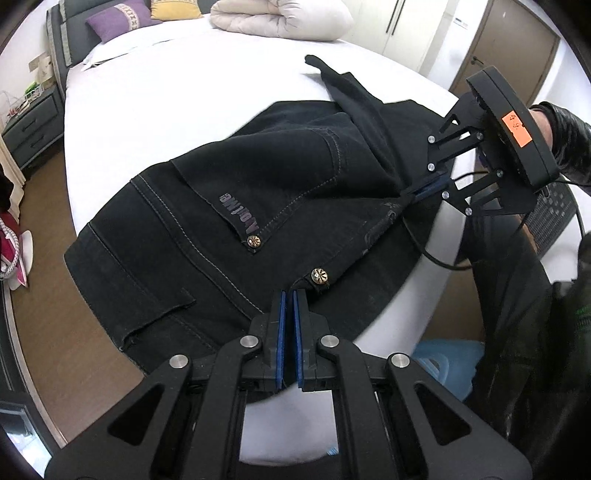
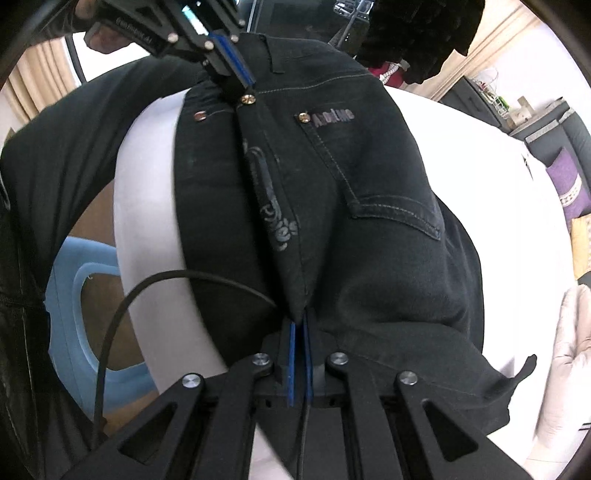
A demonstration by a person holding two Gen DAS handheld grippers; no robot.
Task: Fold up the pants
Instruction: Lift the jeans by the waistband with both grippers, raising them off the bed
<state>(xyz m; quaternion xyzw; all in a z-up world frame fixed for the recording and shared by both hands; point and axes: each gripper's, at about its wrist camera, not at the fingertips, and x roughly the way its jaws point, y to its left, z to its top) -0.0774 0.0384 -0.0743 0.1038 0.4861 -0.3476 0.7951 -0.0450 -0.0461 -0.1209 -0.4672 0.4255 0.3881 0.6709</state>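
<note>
Black pants [image 1: 229, 206] on white bed [image 1: 177, 96], pinched by both claws.

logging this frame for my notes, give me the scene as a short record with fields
surface: bed, white sheet
item: pants, black, lying at the bed's near edge, partly folded
left gripper: shut on the pants near a gold rivet
right gripper: shut on a fold of the pants
pocket: back pocket with printed lettering faces up
far end of bed: purple pillow, yellow pillow, rolled duvet
below bed edge: blue stool
</note>
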